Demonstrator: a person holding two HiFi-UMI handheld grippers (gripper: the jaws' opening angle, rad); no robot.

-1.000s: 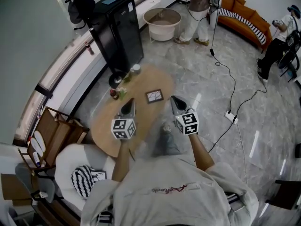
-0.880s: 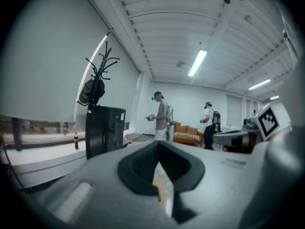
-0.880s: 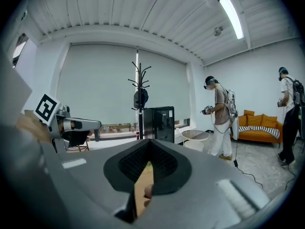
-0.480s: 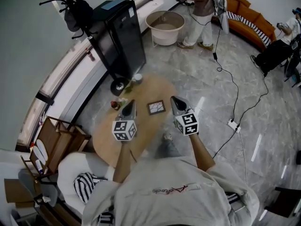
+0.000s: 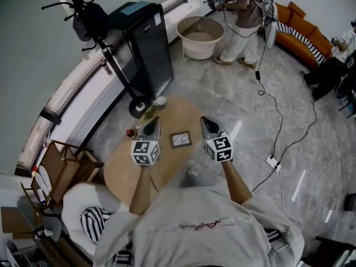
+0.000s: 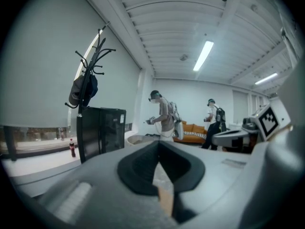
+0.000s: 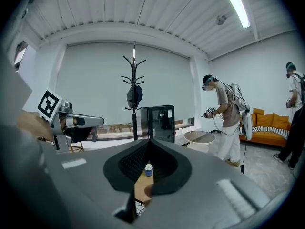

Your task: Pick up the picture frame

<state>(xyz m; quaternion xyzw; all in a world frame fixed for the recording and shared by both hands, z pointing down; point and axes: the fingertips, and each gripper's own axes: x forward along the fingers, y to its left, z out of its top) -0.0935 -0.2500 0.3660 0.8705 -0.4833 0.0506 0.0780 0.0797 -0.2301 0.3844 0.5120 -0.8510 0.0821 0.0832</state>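
The small dark-rimmed square picture frame [image 5: 180, 139] lay flat on the round wooden surface [image 5: 125, 171], between and below the two claws. The left claw [image 5: 152, 124] and right claw [image 5: 206, 122] were both pressed together, empty, and about equally near it.

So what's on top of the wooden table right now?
A picture frame lies flat on the table, with a cup and small unidentifiable items at its far edge. The left gripper, the right gripper and the person's arms cover part of the top.
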